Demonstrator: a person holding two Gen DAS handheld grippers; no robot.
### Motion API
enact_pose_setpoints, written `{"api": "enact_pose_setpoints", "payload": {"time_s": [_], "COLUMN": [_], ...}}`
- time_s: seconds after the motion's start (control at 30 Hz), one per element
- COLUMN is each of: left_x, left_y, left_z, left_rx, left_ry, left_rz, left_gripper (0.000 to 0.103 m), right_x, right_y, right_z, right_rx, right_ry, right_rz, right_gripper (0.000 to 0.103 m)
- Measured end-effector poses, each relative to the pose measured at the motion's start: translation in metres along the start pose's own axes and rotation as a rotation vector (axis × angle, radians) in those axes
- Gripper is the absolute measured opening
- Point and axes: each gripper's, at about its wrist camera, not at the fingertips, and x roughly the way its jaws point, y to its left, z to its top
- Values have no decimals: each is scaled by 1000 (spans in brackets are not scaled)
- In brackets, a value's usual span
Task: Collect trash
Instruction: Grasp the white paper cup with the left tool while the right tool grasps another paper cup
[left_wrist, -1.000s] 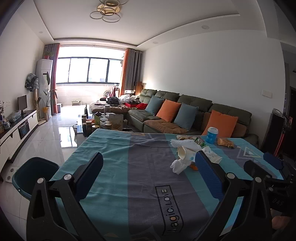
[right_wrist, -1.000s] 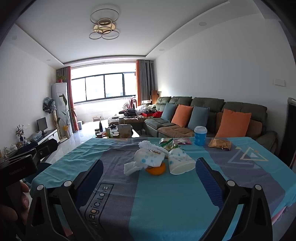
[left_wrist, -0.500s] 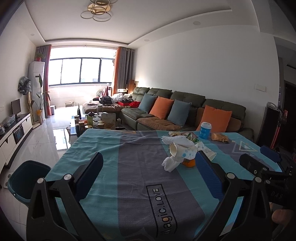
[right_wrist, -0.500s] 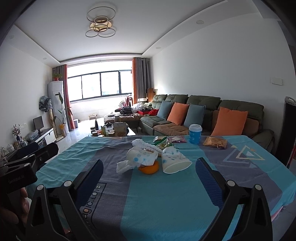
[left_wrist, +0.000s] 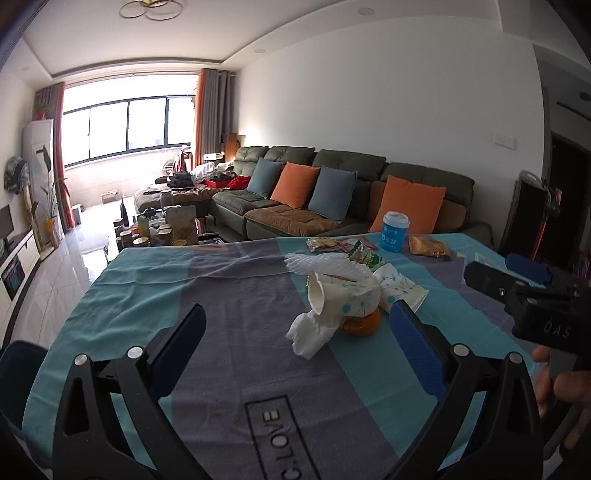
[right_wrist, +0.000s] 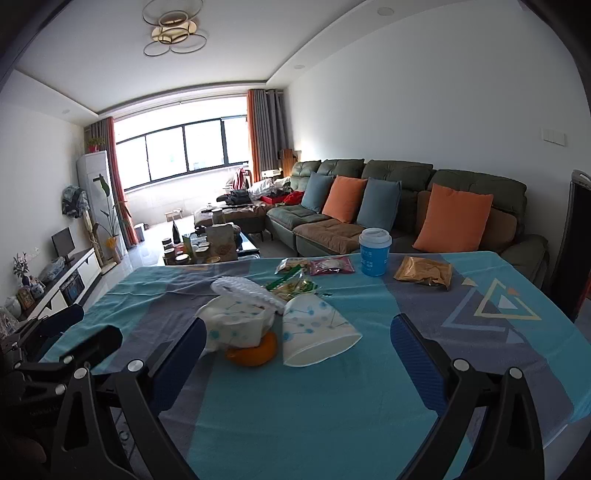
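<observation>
On the tablecloth (right_wrist: 369, 387), a tipped paper cup (right_wrist: 314, 332) and crumpled tissue (left_wrist: 310, 332) are seen beside an orange (right_wrist: 255, 350), which could be rolled away if bumped by the spread, empty left gripper (left_wrist: 295, 343) or right gripper (right_wrist: 299, 354).

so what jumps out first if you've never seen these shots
A heap of trash sits mid-table on the striped blue tablecloth: two tipped paper cups, a crumpled tissue and an orange peel. Behind it stands an upright blue cup with snack wrappers beside it. Both the left gripper and right gripper hang open, facing the heap.
</observation>
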Motion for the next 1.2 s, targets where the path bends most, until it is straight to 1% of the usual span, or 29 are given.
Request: {"api": "enact_pose_setpoints", "payload": {"time_s": [0.13,0.23,0.4,0.47,0.6,0.67,0.73,0.83,0.9,0.97,1.0,1.03,1.07,1.13,1.2], "left_x": [28,47,79,89,112,118,124,137,145,153,156,158,162,169,171], "left_y": [-13,-22,-36,-43,-54,-58,-64,-69,-70,-71,-70,-69,-70,-75,-78], "left_z": [2,3,3,4,7,11,12,12,13,14,14,16,16,16,17], "left_rx": [26,27,27,38,43,40,73,78,81,88,86,85,92,132,150], "left_ry": [20,38,80,83,126,136,136,180,193,216,218,221,229,249,248], "left_rz": [-6,-7,-12,-7,2,11,43,52,81,91,118,120,118,135,140], "left_gripper": [98,98,98,98,98,98,98,98,98,98,98,98,98,98,98], "right_x": [20,30,36,38,45,46,47,50,53,55,57,58,60,64,67], "right_y": [-9,-18,-40,-46,-51,-52,-53,-57,-60,-62,-62,-63,-64,-67,-68], "right_z": [6,7,10,9,7,8,8,9,8,7,7,7,6,6,7], "right_rx": [1,11,35,34,43,46,48,58,63,67,67,67,69,73,74], "right_ry": [29,49,66,74,89,89,83,81,88,91,92,93,97,100,101], "right_rz": [0,-7,-30,-35,-32,-23,-19,-13,-9,-5,-2,-1,0,7,12], "right_gripper": [96,96,96,96,96,96,96,96,96,96,96,96,96,96,96]}}
